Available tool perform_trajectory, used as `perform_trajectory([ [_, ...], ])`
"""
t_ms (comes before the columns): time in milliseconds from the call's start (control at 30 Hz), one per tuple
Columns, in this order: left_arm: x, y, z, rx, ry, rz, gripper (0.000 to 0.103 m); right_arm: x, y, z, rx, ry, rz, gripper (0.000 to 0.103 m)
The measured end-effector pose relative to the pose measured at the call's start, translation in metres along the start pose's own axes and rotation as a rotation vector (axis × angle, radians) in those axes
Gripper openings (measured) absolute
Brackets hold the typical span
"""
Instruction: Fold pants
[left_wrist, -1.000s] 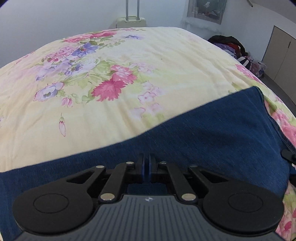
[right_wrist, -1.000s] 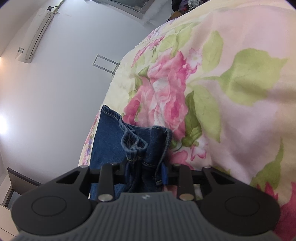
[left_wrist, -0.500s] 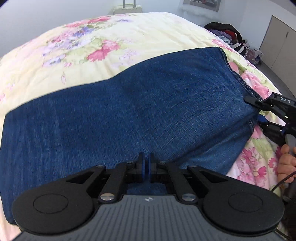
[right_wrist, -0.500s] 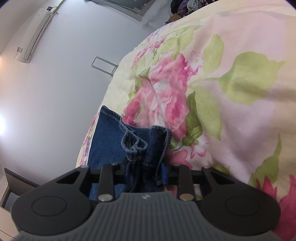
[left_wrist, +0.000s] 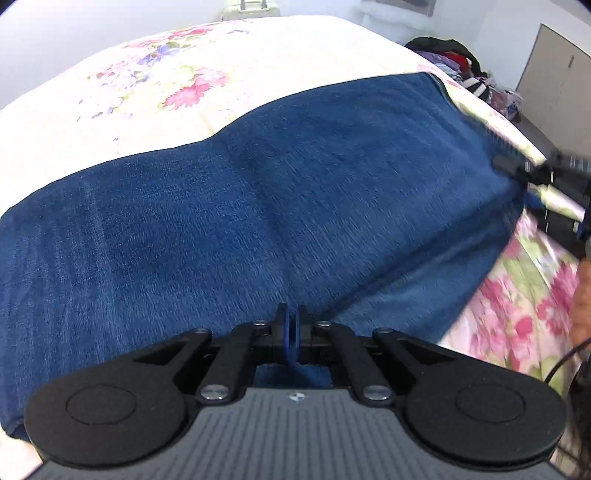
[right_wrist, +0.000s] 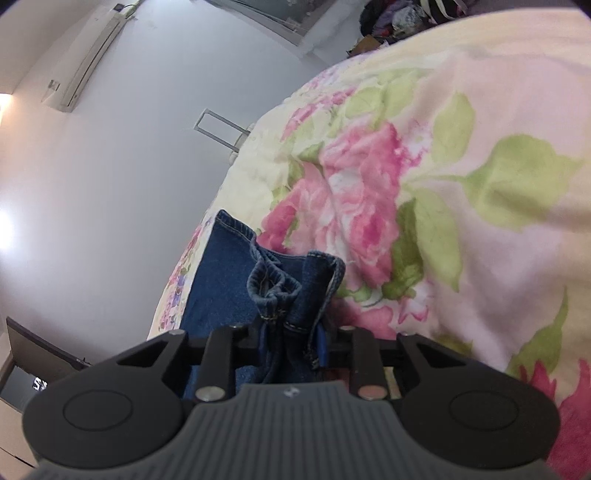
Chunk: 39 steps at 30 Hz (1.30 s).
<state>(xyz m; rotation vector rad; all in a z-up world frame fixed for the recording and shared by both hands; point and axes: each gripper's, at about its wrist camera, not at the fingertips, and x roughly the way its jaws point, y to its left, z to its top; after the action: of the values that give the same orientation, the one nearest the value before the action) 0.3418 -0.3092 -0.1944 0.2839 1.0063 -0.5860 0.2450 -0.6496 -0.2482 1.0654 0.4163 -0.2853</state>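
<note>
Change: denim fills far more of the left wrist view than a second ago, when the pants (left_wrist: 258, 221) showed only as a band along the bottom of the frame under a wide spread of the flowered bedspread (left_wrist: 184, 74); the blue cloth now spreads from the left edge to the right edge, with the bedspread left to the top.
Left gripper (left_wrist: 290, 334): jaws together, as in both earlier pictures, with denim running right up to them; whether a thin layer is pinched between them cannot be told.
Right gripper (right_wrist: 291, 332): jaws have just been closing, and a bunched, stitched hem of the pants (right_wrist: 295, 288) sits between them, clamped.
Meaning for the task: judging by the second layer showing at lower right of the left wrist view, one layer looks drawn over another, so a fold seems under way and not yet laid flat and squared.
Where the pants lie: on the bed, across the middle of the left wrist view; in the right wrist view only their end shows, low and centre.
Left wrist view only: the whole run of the cloth, its doubled lower-right edge, the right gripper (left_wrist: 517, 170) at the right edge of the frame gripping the far end, blurred, a hand (left_wrist: 581, 288) below it, and a heap of clothes (left_wrist: 454, 62) at upper right.
Right wrist view only: the seams and loops of the held hem close up, a large pink rose print, and an air conditioner (right_wrist: 92, 51) at upper left.
</note>
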Motion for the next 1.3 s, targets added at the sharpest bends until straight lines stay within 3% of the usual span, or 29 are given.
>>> perform_trajectory([
  [67, -0.002, -0.001, -0.01, 0.006, 0.031, -0.032, 0.001, -0.009, 0.017, 0.002, -0.066, -0.02, 0.013, 0.017],
  [200, -0.015, 0.002, -0.025, 0.006, 0.007, -0.044, 0.0, -0.025, 0.052, 0.005, -0.154, -0.03, 0.032, 0.017],
  [267, -0.025, 0.007, -0.032, 0.002, 0.018, -0.1, 0.001, -0.032, 0.072, 0.006, -0.205, -0.031, 0.031, 0.016],
  [433, -0.071, 0.037, -0.047, -0.002, -0.046, -0.146, 0.007, -0.052, 0.136, -0.007, -0.378, -0.059, 0.03, 0.016],
  [600, -0.118, 0.1, -0.055, -0.077, -0.133, -0.043, 0.008, -0.066, 0.203, -0.035, -0.528, -0.08, 0.033, 0.016],
  [733, -0.144, 0.165, -0.062, -0.21, -0.169, 0.068, 0.01, -0.067, 0.255, -0.066, -0.625, -0.08, 0.022, 0.016],
  [900, -0.158, 0.233, -0.089, -0.366, -0.209, 0.171, 0.012, -0.056, 0.317, -0.123, -0.777, -0.068, -0.011, 0.016],
  [1100, -0.155, 0.281, -0.117, -0.511, -0.213, 0.132, 0.012, -0.03, 0.371, -0.228, -1.065, -0.015, -0.054, 0.016],
  [1200, -0.152, 0.288, -0.123, -0.53, -0.215, 0.109, 0.012, -0.007, 0.379, -0.299, -1.255, 0.064, -0.079, 0.016],
  [1300, -0.148, 0.293, -0.124, -0.538, -0.218, 0.082, 0.012, 0.019, 0.366, -0.36, -1.373, 0.218, -0.103, 0.015],
])
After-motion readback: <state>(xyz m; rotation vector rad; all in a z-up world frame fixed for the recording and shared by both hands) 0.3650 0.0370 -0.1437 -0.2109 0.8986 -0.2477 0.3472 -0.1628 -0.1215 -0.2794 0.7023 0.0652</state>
